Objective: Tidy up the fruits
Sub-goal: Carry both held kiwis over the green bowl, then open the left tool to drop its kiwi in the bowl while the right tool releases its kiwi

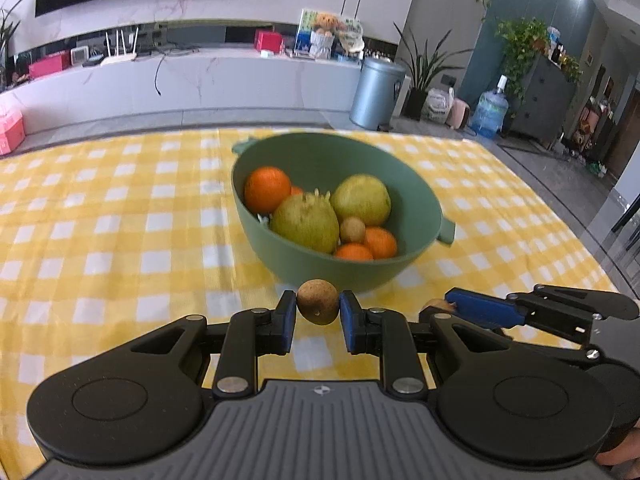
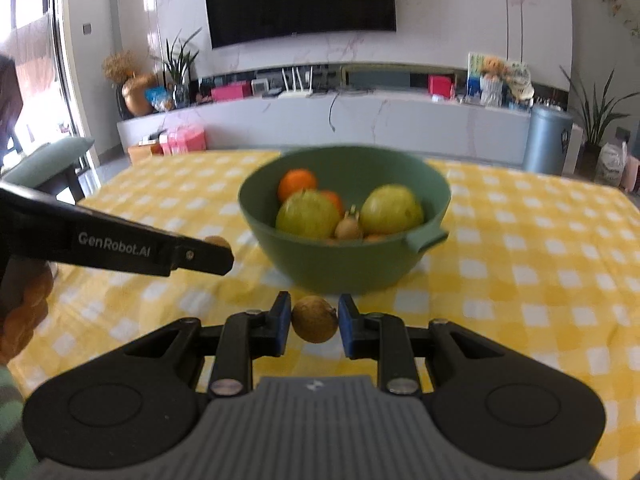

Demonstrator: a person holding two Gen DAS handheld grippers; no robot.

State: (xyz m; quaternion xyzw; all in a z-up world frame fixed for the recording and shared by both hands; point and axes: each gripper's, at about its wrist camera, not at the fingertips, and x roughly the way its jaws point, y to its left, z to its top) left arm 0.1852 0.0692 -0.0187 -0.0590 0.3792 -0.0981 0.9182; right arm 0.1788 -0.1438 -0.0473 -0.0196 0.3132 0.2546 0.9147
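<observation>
A green bowl (image 1: 416, 196) stands on the yellow checked tablecloth (image 1: 120, 220) and holds oranges (image 1: 267, 190), two yellow-green pears (image 1: 306, 222) and a small brown longan (image 1: 352, 230). My left gripper (image 1: 318, 308) is shut on a brown longan (image 1: 317, 301) just in front of the bowl. My right gripper (image 2: 314, 319) is shut on another brown longan (image 2: 314, 319), also just short of the bowl (image 2: 348, 256). The right gripper shows at the right in the left wrist view (image 1: 480, 308), the left gripper at the left in the right wrist view (image 2: 200, 254).
Behind the table runs a white TV cabinet (image 1: 200, 76) with boxes and a router, below a wall TV (image 2: 300, 0). A grey bin (image 1: 378, 92), plants and a water bottle (image 1: 490, 108) stand at the right. A green chair (image 2: 52, 160) stands at the table's left.
</observation>
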